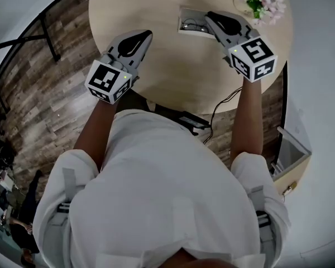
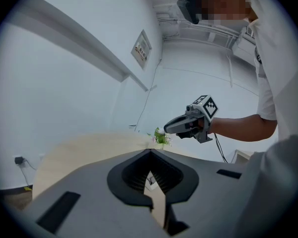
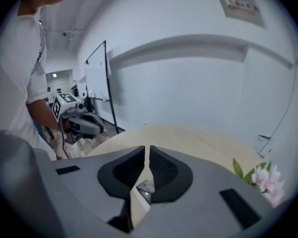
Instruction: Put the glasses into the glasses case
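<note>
A white glasses case [image 1: 185, 28] lies open at the far middle of the round wooden table [image 1: 173, 77]. Dark-framed glasses [image 1: 193, 24] rest in it. My right gripper [image 1: 208, 15] hovers over the case's right end with its jaws together and nothing between them. In the right gripper view [image 3: 146, 150] a grey part of the case shows through the gap below the tips. My left gripper [image 1: 148, 34] is over the table's left side, apart from the case, shut and empty. In the left gripper view [image 2: 150, 151] the case [image 2: 151, 180] shows small beyond the jaws.
A small bunch of pink and white flowers [image 1: 262, 1] stands at the table's far right, close to the right gripper. A black cable [image 1: 220, 108] hangs below the near table edge. A white cabinet [image 1: 293, 155] stands on the floor at the right.
</note>
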The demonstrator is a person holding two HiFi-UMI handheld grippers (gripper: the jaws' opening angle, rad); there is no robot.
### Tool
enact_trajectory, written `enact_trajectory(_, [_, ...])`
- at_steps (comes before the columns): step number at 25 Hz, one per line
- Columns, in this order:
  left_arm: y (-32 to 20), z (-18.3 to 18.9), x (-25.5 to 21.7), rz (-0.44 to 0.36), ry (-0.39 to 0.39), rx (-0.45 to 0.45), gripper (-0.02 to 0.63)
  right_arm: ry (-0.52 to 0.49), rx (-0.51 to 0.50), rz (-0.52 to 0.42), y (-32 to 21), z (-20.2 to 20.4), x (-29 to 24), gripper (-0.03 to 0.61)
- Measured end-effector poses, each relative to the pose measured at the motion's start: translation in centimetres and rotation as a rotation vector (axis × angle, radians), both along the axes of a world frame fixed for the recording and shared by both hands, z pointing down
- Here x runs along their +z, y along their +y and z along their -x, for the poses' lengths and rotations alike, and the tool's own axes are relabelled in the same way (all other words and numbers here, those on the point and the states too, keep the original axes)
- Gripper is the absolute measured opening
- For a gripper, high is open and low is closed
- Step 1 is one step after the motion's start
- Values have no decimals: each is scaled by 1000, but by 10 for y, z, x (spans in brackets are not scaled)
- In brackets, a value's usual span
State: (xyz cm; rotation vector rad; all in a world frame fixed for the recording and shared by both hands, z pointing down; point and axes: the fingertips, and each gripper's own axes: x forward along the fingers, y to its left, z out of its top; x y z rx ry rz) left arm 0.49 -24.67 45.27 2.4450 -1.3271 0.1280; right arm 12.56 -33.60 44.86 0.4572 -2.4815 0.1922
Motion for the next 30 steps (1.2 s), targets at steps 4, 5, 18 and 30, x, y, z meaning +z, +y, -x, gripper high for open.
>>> enact_trajectory(4, [4, 2, -51, -89, -2, 65, 14, -169, 221, -149, 27, -19, -76, 33])
enact_trajectory(5, [7, 1, -63, -108, -2, 80, 14, -212, 278, -180, 37, -26, -94, 31])
enact_trajectory(18, [48, -38, -181, -292, 5, 153, 14, -561, 678, -494, 164, -150, -236, 23])
enact_trajectory(30, [160, -95, -193, -278, 10, 118, 14, -535, 678, -516, 278, -203, -215, 23])
